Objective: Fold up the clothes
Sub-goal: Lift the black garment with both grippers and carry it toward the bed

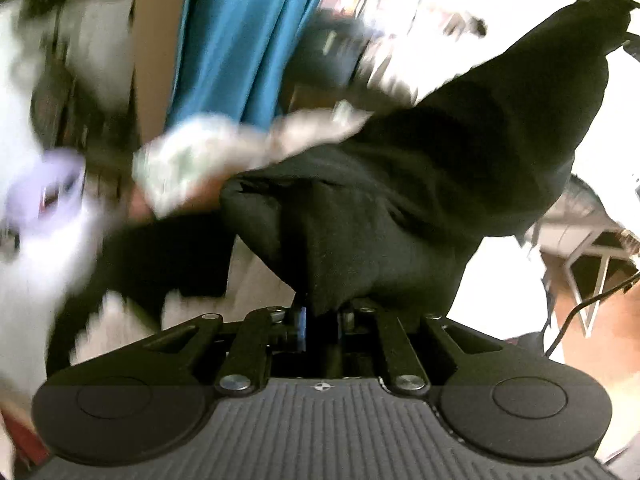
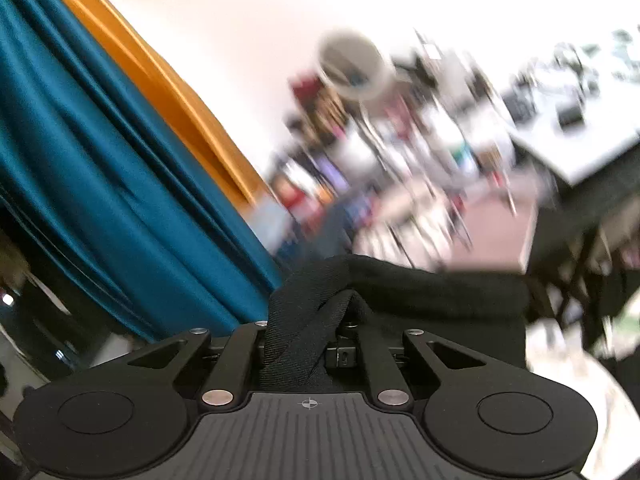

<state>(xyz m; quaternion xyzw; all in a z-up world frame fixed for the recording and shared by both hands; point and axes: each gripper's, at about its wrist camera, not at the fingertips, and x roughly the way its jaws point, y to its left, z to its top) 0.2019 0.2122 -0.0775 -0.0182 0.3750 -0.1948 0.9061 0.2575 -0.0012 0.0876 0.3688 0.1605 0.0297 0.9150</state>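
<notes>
A teal curtain point(image 1: 240, 40) is taken as the landmark in both wrist views; an orange curtain point(image 2: 160, 92) is seen hanging just beside it from the right wrist. Everything else in the room behind is smeared by blur and cannot be told apart.

The black garment point(image 1: 420, 184) is shown raised in the air to the right of the teal curtain in the left wrist view, spread upward toward the far corner of the frame and hanging in loose folds. No flat surface under it can be made out. A pale patterned cloth point(image 1: 208, 160) is seen below the curtain, at the garment's edge; whether it lies under the garment or merely beside it cannot be told.

The left gripper point(image 1: 322, 312) is seen closed on a bunched edge of the black garment, the fabric pinched between nearly meeting jaws. The right gripper point(image 2: 308, 332) is likewise clamped, a thick black seam or band of the same garment being caught between its jaws, just below the foot of the curtain.

By judgement, the task is at an early stage: the garment has been picked up at two points, no fold is visible, and spreading, folding and laying down are all left.
</notes>
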